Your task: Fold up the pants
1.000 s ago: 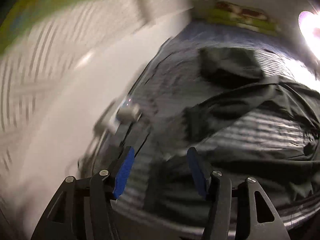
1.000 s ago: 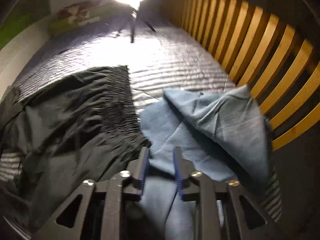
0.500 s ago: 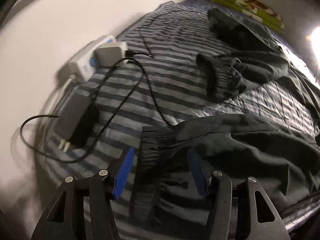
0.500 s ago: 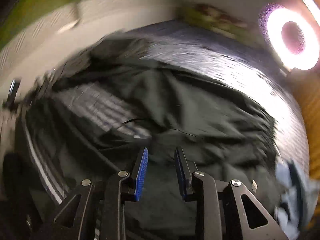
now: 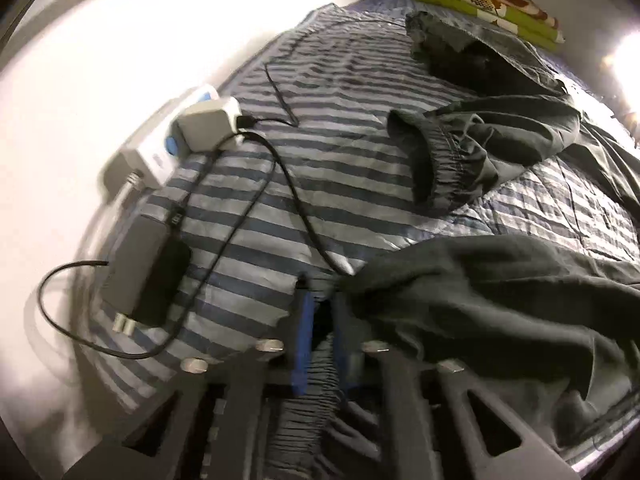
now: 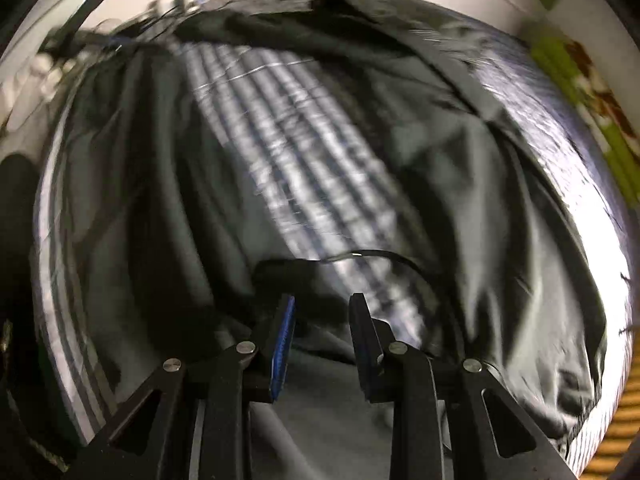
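Fold barely begun: the pants lie spread and rumpled on the bed. Your left gripper is closing on the near cuff, cloth between its fingers; your right gripper, fingers apart, holds nothing.

The pants are matt dark cloth, creased. The bed wears striped woven fabric. The charger is smooth white plastic.
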